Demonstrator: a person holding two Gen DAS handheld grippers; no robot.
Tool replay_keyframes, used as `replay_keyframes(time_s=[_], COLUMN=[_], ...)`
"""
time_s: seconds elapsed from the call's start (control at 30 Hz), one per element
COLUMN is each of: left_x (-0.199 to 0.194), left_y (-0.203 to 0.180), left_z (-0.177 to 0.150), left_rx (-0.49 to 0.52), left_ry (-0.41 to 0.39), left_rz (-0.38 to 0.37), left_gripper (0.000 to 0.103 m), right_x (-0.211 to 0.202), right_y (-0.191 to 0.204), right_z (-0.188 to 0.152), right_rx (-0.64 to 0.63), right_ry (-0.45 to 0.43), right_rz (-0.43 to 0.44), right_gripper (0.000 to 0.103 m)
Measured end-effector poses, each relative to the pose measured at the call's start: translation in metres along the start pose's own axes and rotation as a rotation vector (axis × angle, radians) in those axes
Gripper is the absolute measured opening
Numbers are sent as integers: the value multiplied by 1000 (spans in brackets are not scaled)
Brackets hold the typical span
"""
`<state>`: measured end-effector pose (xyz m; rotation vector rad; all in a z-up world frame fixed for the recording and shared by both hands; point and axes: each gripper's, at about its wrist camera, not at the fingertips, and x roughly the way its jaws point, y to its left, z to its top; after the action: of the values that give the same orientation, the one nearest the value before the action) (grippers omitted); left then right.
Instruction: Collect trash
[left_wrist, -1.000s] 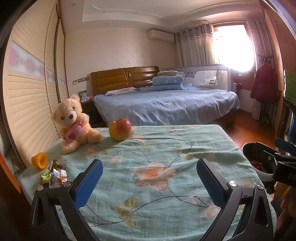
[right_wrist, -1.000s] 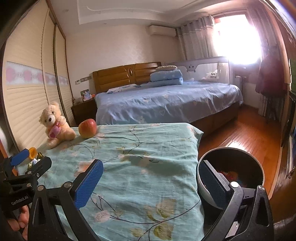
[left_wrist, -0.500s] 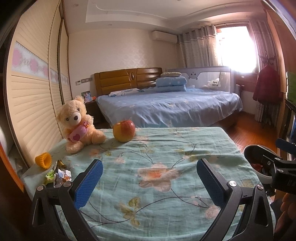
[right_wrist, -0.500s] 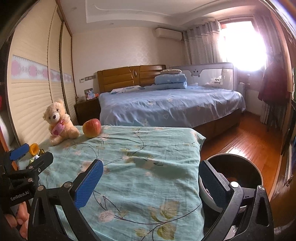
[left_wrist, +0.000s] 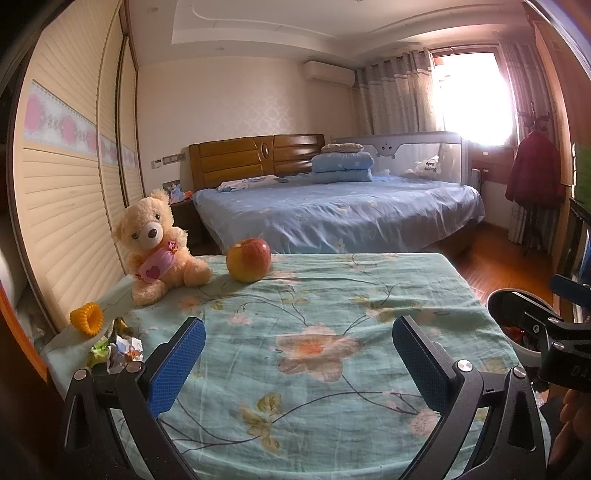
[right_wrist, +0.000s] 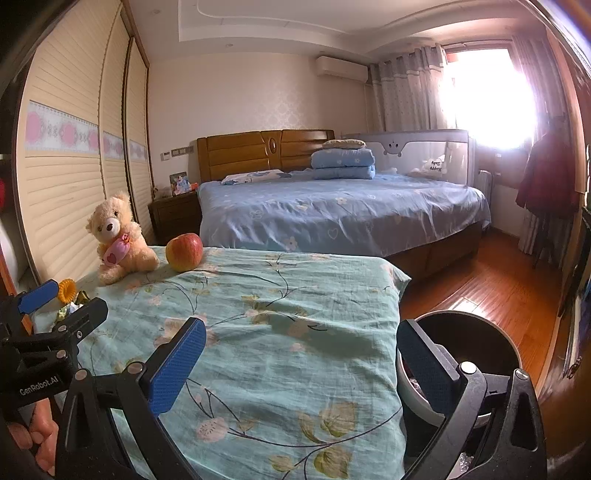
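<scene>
- Left wrist view: the crumpled wrappers (left_wrist: 120, 349) lay at the near left corner of the surface (left_wrist: 332, 325), just beside the orange ring (left_wrist: 88, 318) and not yet picked up, so the collecting looked only partly done.
- The teddy bear (left_wrist: 155, 245) and the apple (left_wrist: 248, 259) sat at the far edge and seemed to be no part of the trash.
- The left hand-held gripper (left_wrist: 297, 360) hung above the flowered cloth with its jaws spread wide, holding and touching nothing; the wrappers lay to its left, outside the jaws.
- Right wrist view: the trash bin (right_wrist: 476, 354) stood on the floor off the right edge of the surface, and something reddish possibly lay inside it, though the finger hid most of the opening.
- The right hand-held gripper (right_wrist: 301, 363) was likewise wide apart and empty, its right finger in front of the bin's rim.
- The wrappers were barely visible here, behind the left hand-held gripper.
</scene>
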<state>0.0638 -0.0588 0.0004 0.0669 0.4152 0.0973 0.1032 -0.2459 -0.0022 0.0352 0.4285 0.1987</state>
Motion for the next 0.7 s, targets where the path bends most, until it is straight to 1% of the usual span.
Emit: replay_keyframes(time_s=[0.7], left_x=[1], left_y=[0], left_z=[-1], left_rx=[0], left_ry=[4], left_rz=[-15], left_gripper=[102], right_x=[-1], right_y=[-3], right_z=[0], right_rx=[2], right_ry=[1], right_rz=[-2], right_gripper=[103])
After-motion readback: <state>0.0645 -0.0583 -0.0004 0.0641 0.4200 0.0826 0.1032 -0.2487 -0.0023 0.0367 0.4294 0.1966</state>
